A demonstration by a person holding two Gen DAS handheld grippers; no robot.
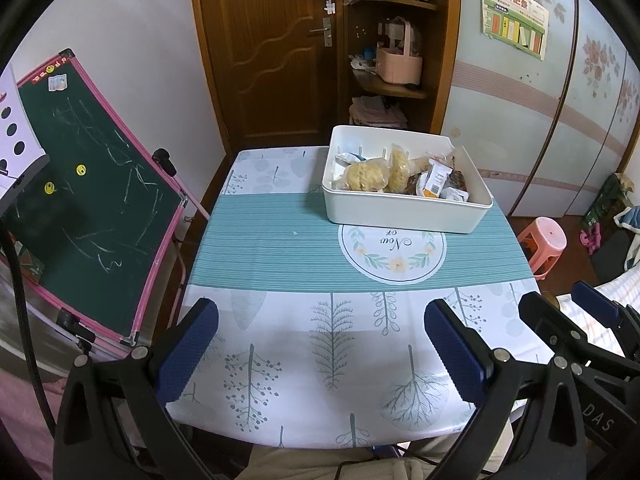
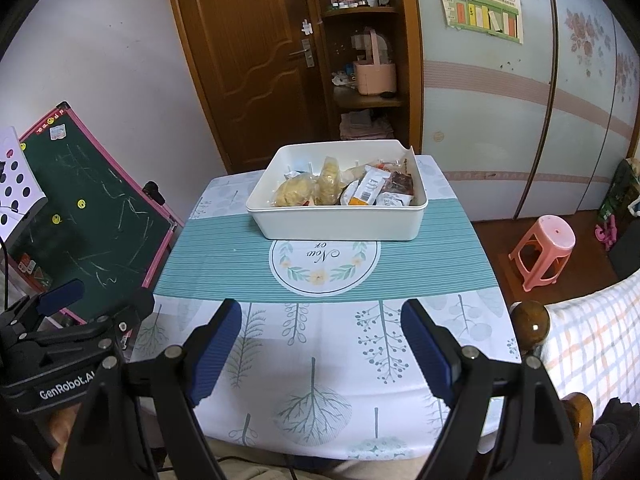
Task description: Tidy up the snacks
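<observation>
Left tongs (image 1: 320, 340) spread wide, nothing between the blue pads (image 1: 188, 354), hovering over the near edge of the bench (image 1: 280, 240). Right tongs (image 2: 320, 344) likewise spread wide and empty, just beside the left pair, above the same near edge.

Ahead of both, well apart from the pads: white bin (image 1: 400, 216) standing on the bench's teal striped band, its near wall touching the top of the round floral emblem (image 1: 392, 258) printed on the cloth. Inside the bin, snacks (image 1: 400, 176) piled together: two yellowish puffy packs (image 2: 294, 192) toward its left half, a white packet with an orange corner (image 2: 366, 192) near the middle, dark brown wrapped pieces (image 2: 400, 184) toward its right side. Small white pegs visible along the bin's far inner wall.

Left of the bin, beyond the bench edge: green chalkboard (image 1: 92, 208) in a pink frame, leaning, scrawled with chalk. Behind the bin: brown wooden door (image 1: 272, 48) and corner shelves holding a pink basket (image 1: 398, 64). Right of the bin, down on the floor: pink plastic stool (image 2: 544, 250).
</observation>
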